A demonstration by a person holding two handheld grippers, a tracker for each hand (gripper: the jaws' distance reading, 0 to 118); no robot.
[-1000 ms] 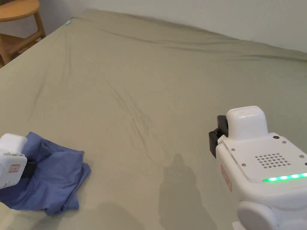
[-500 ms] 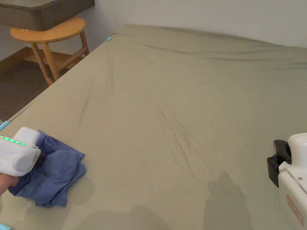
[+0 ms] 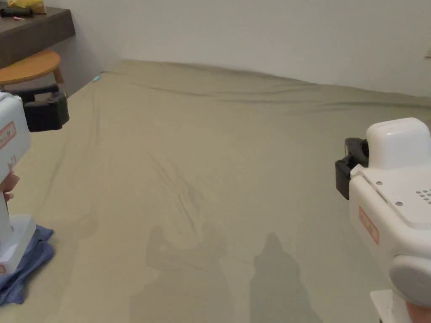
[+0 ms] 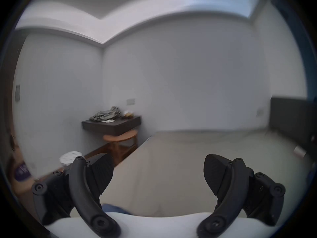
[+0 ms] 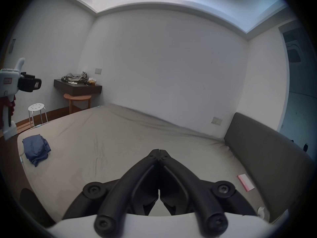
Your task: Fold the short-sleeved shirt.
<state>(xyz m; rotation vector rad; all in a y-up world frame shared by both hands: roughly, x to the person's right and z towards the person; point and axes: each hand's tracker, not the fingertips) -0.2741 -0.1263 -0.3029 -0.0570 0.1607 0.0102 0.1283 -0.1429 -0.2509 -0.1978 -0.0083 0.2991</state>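
Head view: the left hand-held gripper (image 3: 44,110) is raised above the bed (image 3: 219,168), with the blue short-sleeved shirt (image 3: 25,265) crumpled below it at the bed's near-left corner. Left gripper view: its jaws stand wide apart, empty. Right gripper view: the right hand-held gripper (image 5: 159,151) has its jaws pressed together, empty, well apart from the shirt.

Lighting is soft, even and moderately dim, with the brightest area a pale recessed ceiling strip (image 5: 197,3) at the top of both gripper views; two faint, soft-edged shadows (image 3: 273,281) fall on the olive-green fitted bed sheet (image 3: 235,138) near its front edge in the head view. Both gripper views are circular fisheye pictures with dark vignetted corners and wall lines that bow toward the rim. The left gripper view is blurred throughout, while the right gripper view and head view are sharp, without glare.
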